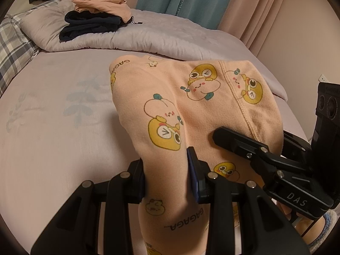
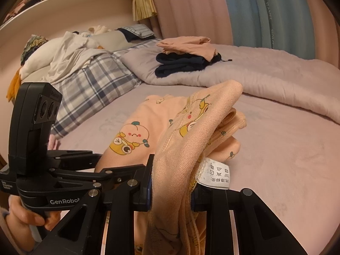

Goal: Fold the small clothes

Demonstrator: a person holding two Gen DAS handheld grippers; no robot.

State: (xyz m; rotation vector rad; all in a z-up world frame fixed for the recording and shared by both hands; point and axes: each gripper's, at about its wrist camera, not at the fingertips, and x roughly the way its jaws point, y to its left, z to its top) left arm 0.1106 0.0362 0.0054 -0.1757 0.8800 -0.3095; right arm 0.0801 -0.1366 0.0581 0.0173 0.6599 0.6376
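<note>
A small peach garment with yellow cartoon prints (image 1: 191,97) is held up over the pale pink bed sheet (image 1: 53,116). My left gripper (image 1: 167,180) is shut on a bunched fold of it. My right gripper (image 2: 172,189) is shut on its thick hem, where a white care label (image 2: 218,173) hangs out. The garment (image 2: 136,133) drapes between both grippers. The right gripper also shows in the left wrist view (image 1: 250,146), at the right, against the cloth. The left gripper shows in the right wrist view (image 2: 80,161), at the left.
A folded stack, peach cloth over dark navy cloth (image 1: 93,21), lies on the grey quilt (image 1: 170,36) at the back of the bed. A plaid pillow (image 2: 89,85) and loose white clothes (image 2: 68,48) lie at the left. Curtains (image 2: 212,10) hang behind.
</note>
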